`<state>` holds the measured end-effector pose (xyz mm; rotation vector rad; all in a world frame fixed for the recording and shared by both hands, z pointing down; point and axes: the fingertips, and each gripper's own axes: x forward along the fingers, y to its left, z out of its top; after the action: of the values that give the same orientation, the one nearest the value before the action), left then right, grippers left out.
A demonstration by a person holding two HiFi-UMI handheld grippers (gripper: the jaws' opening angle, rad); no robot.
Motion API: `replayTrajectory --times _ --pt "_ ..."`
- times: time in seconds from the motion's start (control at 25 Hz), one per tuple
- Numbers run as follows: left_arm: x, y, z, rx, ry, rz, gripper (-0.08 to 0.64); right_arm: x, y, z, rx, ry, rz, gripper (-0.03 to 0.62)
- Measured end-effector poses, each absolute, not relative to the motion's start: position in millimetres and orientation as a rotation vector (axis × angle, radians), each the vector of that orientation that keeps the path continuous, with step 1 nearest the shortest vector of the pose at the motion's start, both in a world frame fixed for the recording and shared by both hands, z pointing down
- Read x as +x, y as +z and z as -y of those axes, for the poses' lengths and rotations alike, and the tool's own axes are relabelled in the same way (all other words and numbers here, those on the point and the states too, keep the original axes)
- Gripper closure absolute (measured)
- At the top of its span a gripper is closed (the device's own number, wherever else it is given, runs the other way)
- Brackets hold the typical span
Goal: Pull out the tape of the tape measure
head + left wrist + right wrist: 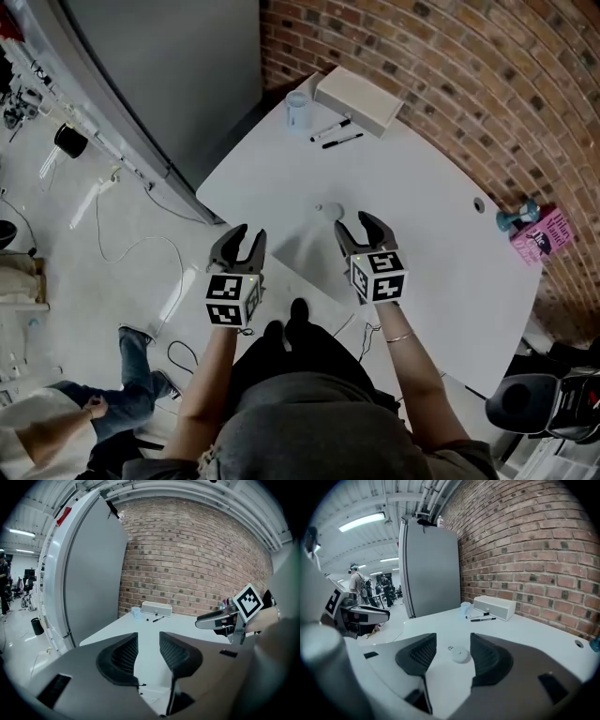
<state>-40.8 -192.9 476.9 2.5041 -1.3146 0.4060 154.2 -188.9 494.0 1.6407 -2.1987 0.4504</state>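
Observation:
The tape measure (330, 208) is a small round white case lying on the white table (422, 169); a little tab (450, 648) sits beside it on its left. My right gripper (361, 228) hovers just short of it, open, and in the right gripper view the case (460, 654) lies on the table ahead, framed by the gap between the two jaws (453, 637). My left gripper (242, 242) is held at the table's near left edge, open and empty (148, 648). The left gripper view shows the right gripper (220, 618) off to its right.
At the far end of the table stand a white box (359, 100), a pale cup (298, 111) and two pens (331, 129). A teal dumbbell (517, 217) and a pink card (541, 232) lie at the right edge. A grey cabinet (178, 75) and brick wall border the table.

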Motion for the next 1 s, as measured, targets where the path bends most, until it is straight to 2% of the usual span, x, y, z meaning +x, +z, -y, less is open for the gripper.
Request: replayTrajectory --times 0.36,1.0 --pt "-48.4 482.6 204.0 2.446 0.423 1.389 0.423 147.7 538.6 217.9 1.472 0.465 2.158 0.353" --pt "-87.8 505.5 199.8 2.258 0.465 1.534 0.423 150.4 594.4 245.1 1.345 0.541 2.076 0.350"
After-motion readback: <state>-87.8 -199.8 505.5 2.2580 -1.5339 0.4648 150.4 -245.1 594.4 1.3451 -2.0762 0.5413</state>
